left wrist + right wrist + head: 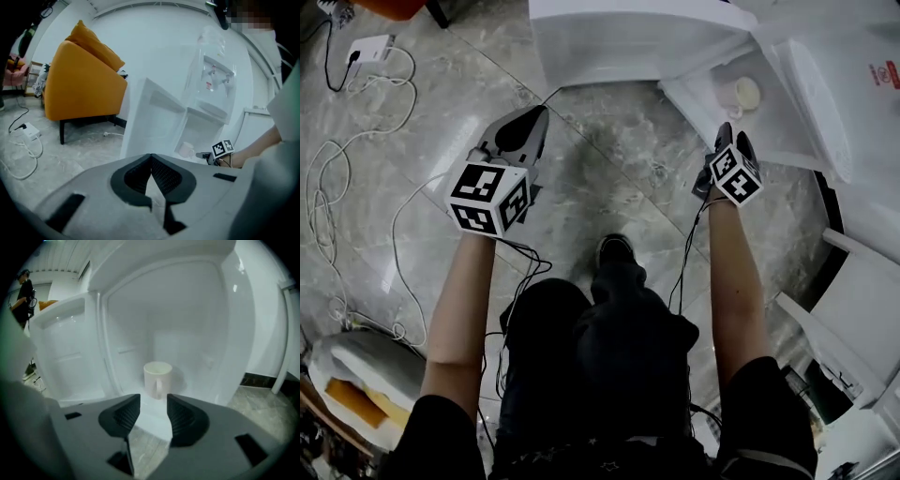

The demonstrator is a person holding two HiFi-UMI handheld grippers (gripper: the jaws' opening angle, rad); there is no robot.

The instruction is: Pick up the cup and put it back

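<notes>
cup (157, 379): upright on bottom shelf of white cabinet (225, 329), handle facing right gripper | right gripper (153, 404): jaws apart, empty, just short of cup | left gripper (151, 160): jaws together, empty

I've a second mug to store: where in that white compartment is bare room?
The compartment floor is bare left of the cup, up to the side wall, and right of it. In front it is tight: the open right gripper faces the handle.
</notes>
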